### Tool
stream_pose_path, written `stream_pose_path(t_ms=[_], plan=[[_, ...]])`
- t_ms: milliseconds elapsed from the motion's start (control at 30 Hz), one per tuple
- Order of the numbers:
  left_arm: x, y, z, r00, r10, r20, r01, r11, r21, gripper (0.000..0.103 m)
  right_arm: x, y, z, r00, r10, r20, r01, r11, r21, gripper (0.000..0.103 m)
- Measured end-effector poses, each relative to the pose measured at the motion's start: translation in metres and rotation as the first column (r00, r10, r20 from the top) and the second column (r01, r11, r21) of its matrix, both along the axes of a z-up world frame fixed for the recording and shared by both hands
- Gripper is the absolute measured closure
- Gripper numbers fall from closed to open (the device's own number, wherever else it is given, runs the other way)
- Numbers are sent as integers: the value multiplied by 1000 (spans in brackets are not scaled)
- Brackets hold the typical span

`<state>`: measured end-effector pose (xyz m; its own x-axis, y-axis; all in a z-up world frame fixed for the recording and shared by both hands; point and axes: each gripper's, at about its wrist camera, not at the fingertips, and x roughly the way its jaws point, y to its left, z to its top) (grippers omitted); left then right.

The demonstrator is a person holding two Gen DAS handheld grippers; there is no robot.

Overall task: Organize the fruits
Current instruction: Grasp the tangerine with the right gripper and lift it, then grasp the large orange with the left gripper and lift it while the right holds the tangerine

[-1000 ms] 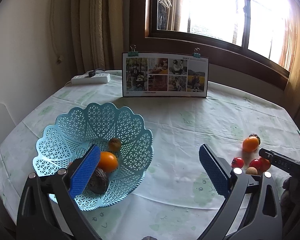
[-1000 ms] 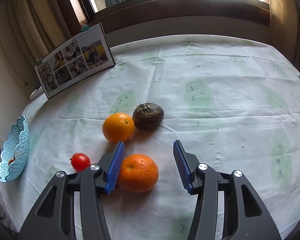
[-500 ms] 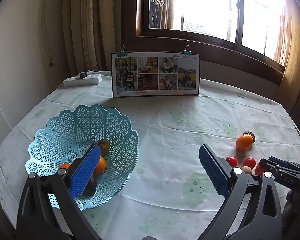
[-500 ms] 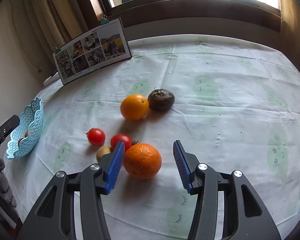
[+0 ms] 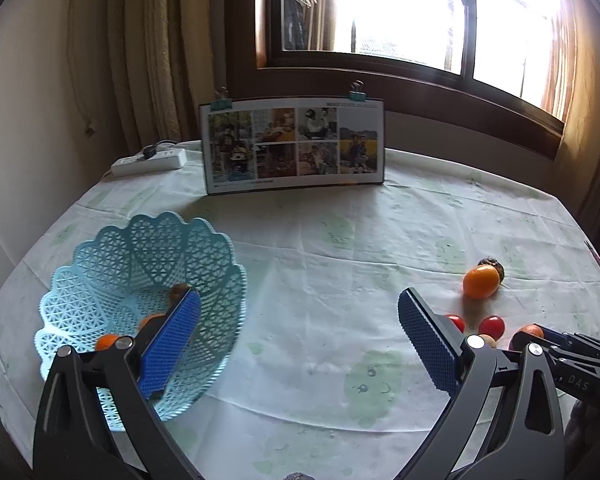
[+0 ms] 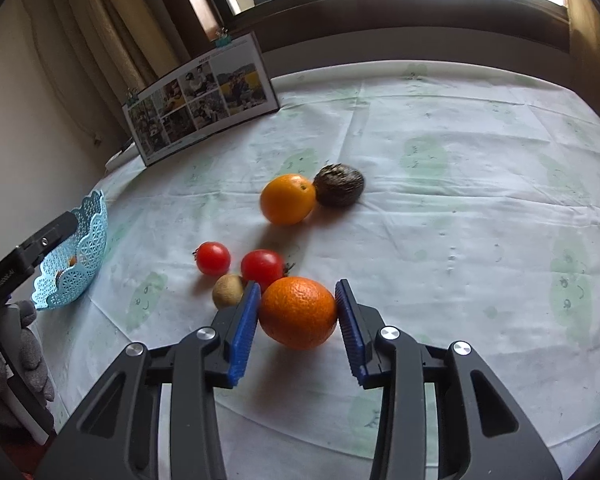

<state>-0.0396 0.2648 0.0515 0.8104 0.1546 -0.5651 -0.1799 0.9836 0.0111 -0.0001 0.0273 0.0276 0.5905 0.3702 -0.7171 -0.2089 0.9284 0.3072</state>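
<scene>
Nearest the right wrist camera, the right gripper [image 6: 296, 312] has its blue pads against both sides of an orange [image 6: 298, 312], clamped on it or all but; whether the fruit is off the tablecloth [image 6: 460, 208] I cannot tell. Taking that orange as the landmark: just left of it, touching the left pad, sits a small tan fruit [image 6: 227, 290], and directly behind it a red tomato [image 6: 262, 268], with a second tomato [image 6: 213, 258] slightly further left. Beyond those, well behind the orange, a smoother yellow-orange citrus [image 6: 287, 199] rests against a dark wrinkled fruit [image 6: 339, 190]. Far to the orange's left, at the table edge, stands the blue lattice basket [image 6: 85, 248].

The left gripper [image 5: 298, 340] hangs wide apart and empty, its left finger overlapping the basket [image 5: 140, 256] in the view. At least three pieces show in the basket: two orange ones and a brownish one, partly hidden by that finger.

By my reading the job is under halfway: a few fruits are binned, six remain on the cloth, and the orange is the one now in hand. A photo board [image 5: 294, 144] stands furthest back, near the window.
</scene>
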Motion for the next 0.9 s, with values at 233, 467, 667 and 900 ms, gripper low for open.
stream_pose_path(t_ms=[233,467,667,900], plan=[[29,-39,-7,992,-113,-50,112,994,-6,3,1,-27,5,995,-90,42,90,996,-9,64],[59,-85,-16,969,-229,-96,232,972,20,3,4,-45,5,989,-139,50,138,990,17,64],[84,-111,-28,940,-307,-149,312,950,9,3,4,-52,6,986,-156,55,155,988,27,64],[106,-125,-43,913,-361,-190,356,933,-58,6,5,-54,3,986,-163,42,162,986,36,64]])
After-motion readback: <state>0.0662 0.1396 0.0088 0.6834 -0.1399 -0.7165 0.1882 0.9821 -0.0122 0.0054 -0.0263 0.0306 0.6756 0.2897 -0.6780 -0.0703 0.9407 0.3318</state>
